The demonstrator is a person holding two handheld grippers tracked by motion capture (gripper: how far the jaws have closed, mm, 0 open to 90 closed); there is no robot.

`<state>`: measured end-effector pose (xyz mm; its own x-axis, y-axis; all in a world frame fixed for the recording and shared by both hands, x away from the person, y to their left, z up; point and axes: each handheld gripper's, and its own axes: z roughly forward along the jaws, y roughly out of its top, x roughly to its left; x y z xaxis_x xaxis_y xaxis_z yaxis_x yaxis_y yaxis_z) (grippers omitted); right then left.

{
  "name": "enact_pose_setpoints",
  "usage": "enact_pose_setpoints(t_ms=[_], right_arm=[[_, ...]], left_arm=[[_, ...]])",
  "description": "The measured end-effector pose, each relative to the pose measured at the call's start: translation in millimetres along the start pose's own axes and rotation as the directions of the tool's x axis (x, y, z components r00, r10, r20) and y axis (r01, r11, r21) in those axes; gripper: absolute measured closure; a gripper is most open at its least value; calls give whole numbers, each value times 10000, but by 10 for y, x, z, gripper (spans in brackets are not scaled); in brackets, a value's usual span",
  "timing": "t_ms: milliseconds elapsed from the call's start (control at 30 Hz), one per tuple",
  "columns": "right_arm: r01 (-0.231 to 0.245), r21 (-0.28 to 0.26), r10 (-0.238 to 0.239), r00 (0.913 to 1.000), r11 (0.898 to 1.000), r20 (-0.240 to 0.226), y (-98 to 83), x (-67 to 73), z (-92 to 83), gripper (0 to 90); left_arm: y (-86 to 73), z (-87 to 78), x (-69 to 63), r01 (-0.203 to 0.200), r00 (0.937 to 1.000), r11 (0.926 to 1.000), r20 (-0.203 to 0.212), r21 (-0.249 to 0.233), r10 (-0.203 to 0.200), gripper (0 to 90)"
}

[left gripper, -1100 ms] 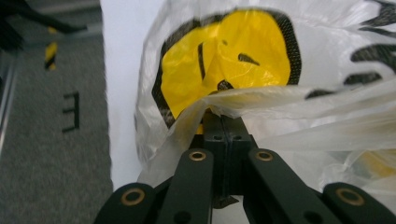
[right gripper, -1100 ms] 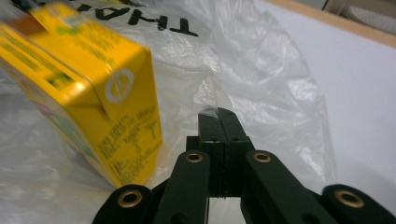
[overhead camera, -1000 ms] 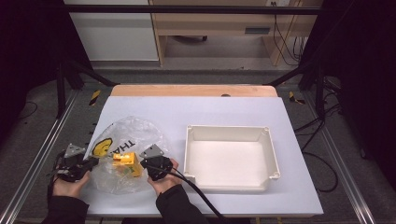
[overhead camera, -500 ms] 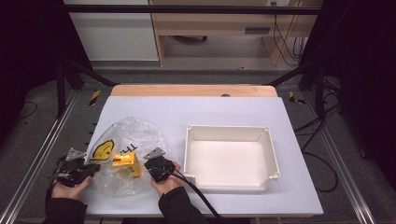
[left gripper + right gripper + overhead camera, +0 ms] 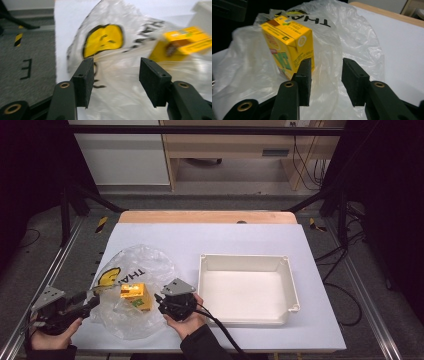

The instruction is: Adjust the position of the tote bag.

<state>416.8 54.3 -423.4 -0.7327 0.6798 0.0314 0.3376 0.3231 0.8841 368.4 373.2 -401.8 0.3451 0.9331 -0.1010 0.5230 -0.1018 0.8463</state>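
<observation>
A clear plastic bag (image 5: 145, 265) printed with a yellow smiley and black letters lies on the left of the white table (image 5: 225, 235). A yellow drink carton (image 5: 135, 296) stands inside it. My left gripper (image 5: 92, 301) is at the bag's left edge. Its jaws have just been opening and stand open (image 5: 117, 67), with loose bag film (image 5: 120, 100) behind the gap and the carton (image 5: 182, 43) farther right. My right gripper (image 5: 158, 300) is at the bag's right edge. It has also just been opening and is open (image 5: 325, 68), the carton (image 5: 287, 45) just beyond its left pad (image 5: 304, 75) and bag film (image 5: 352, 32) in the gap.
A white rectangular tray (image 5: 245, 261) with nothing in it sits right of the bag, close to my right hand. A wooden strip (image 5: 205, 217) runs along the table's far edge. Grey floor (image 5: 27, 50) drops off left of the table.
Both grippers were shut on the bag's edges; now both jaws stand apart and the film has dropped free. The left gripper has pulled back to the left, the right one slightly back.
</observation>
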Motion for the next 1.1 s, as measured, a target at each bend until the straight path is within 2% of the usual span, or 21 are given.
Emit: enact_pose_setpoints(t_ms=[33,67,100,133,167,267,367,400,433,533,567,600,700,733,767,833,867,900,967,1000,1100], right_arm=[[28,-119,-30,9999,9999,-149,-9,0,-86,591],[28,-119,-30,9999,9999,-149,-9,0,-86,591],[38,-126,-40,9998,9999,-197,-22,1,-120,591],[12,-103,-15,9996,9999,-282,-59,6,-161,594],[6,-67,-8,9996,10000,-289,-82,11,-165,598],[20,143,-16,9996,9999,-275,-155,22,-137,610],[-39,373,51,9995,9993,-319,-218,30,-76,634],[-21,447,36,9994,9990,-333,-235,36,-58,653],[-7,529,25,9994,9986,-348,-250,47,-43,671],[90,616,-68,9993,9981,-358,-276,58,-15,721],[105,680,-81,9993,9976,-354,-289,63,-2,742],[132,829,-104,9994,9965,-344,-321,69,22,792],[193,1036,-170,9996,9944,-229,-380,73,54,847],[193,1036,-170,9996,9944,-229,-380,73,54,847],[98,1156,-82,9999,9932,-147,-427,74,75,866],[50,1290,-40,10000,9916,-85,-475,71,94,870],[-7,1315,14,10000,9913,-47,-497,73,103,872],[-44,1369,50,10000,9906,-37,-514,78,109,872],[-37,1408,27,10000,9900,76,-541,92,124,874],[-17,1447,-2,9999,9895,125,-550,94,134,874],[-98,1515,61,9997,9884,250,-581,92,169,874]], left_arm=[[15,-61,-137,-236,9989,9996,403,-174,243,439],[15,-61,-137,-236,9989,9996,403,-174,243,433],[23,-78,-217,-406,9977,9989,531,-227,417,433],[28,-84,-359,-698,9941,9972,814,-254,716,424],[24,-70,-419,-838,9923,9963,893,-201,852,421],[-1,26,-538,-1093,9885,9937,1076,253,1060,406],[-30,146,-595,-1323,9865,9891,1053,641,1251,404],[-30,146,-595,-1323,9865,9891,1053,641,1251,439],[-51,193,-616,-1602,9827,9839,1065,796,1514,506],[-83,225,-615,-1683,9809,9809,1154,972,1568,700],[-102,234,-610,-1732,9795,9798,1210,997,1608,700],[-135,244,-596,-1854,9769,9751,1304,1217,1695,811],[-171,240,-581,-1918,9737,9715,1513,1391,1706,889],[-192,235,-578,-1987,9712,9684,1630,1507,1739,889],[-252,226,-592,-2104,9672,9621,1801,1735,1791,899],[-323,206,-612,-2326,9630,9517,1841,2003,1966,900],[-323,206,-612,-2326,9630,9517,1841,2003,1966,900],[-403,190,-614,-2378,9618,9434,1915,2310,1956,900],[-449,188,-610,-2347,9630,9403,1908,2464,1904,900],[-526,197,-589,-2403,9634,9274,1875,2867,1916,900],[-529,197,-598,-2473,9633,9191,1803,3066,1990,900]])
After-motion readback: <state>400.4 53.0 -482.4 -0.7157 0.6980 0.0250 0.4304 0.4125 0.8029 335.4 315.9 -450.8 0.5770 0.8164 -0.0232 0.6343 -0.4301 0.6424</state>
